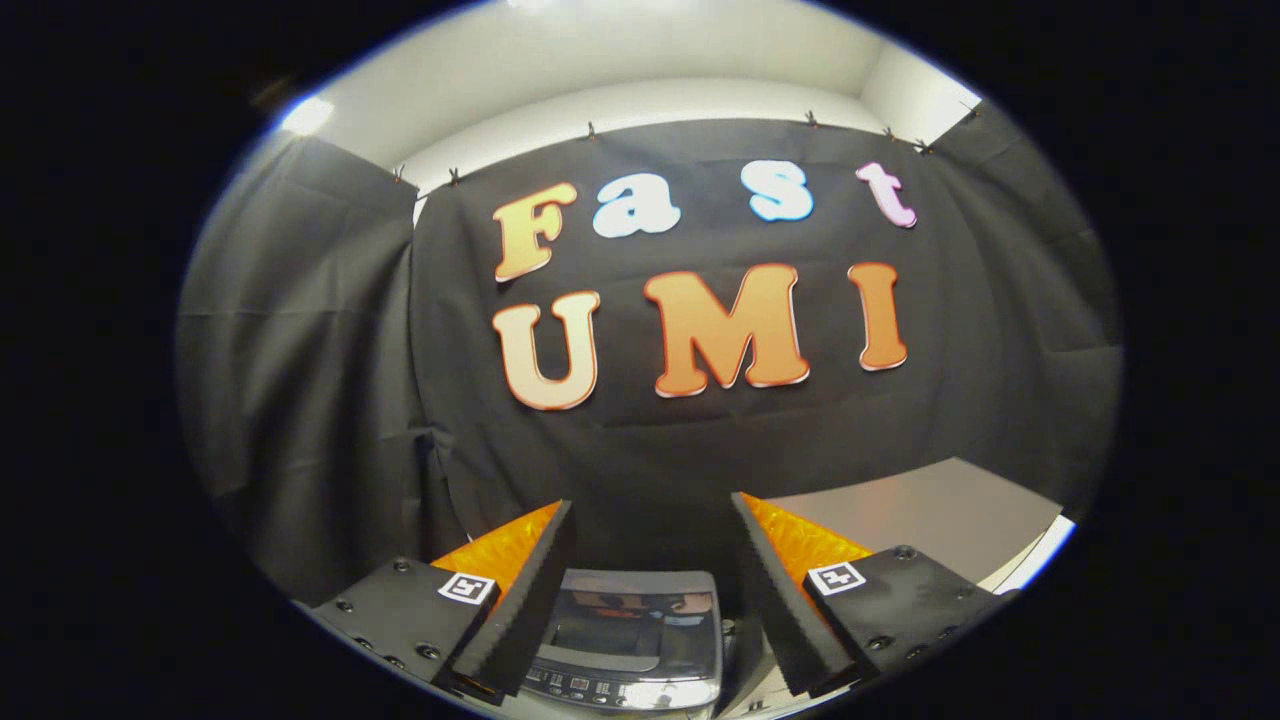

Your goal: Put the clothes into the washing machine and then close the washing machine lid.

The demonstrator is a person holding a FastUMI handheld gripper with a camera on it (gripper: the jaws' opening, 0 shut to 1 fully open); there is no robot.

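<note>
The black cloth wall (650, 420) of the booth stands well beyond everything else, hung by clips from its top edge, with a lighter wall and ceiling above it and a further dark drape folding off to the left. Below and to the right of the cloth lies a grey table top (940, 515), its pale front edge running away past the right finger. The washing machine (630, 635) sits low between the two fingers, just ahead of them, seen from above: a small grey top-loader whose control strip with buttons faces the camera at the near edge, so its long axis runs from the camera toward the cloth wall. Its lid (632, 612) lies flat and closed over the top, a dark glossy pane that mirrors the wall behind; what is inside the tub cannot be told through it. No clothes can be made out on the table around the machine. The gripper (652, 600) hangs above the machine with its jaws spread wide and nothing between them but the machine below; the black ribbed pads (530, 590) face each other across the gap, backed by orange shells, and each black finger mount carries a small square marker. Neither finger touches the machine as far as can be told.
</note>
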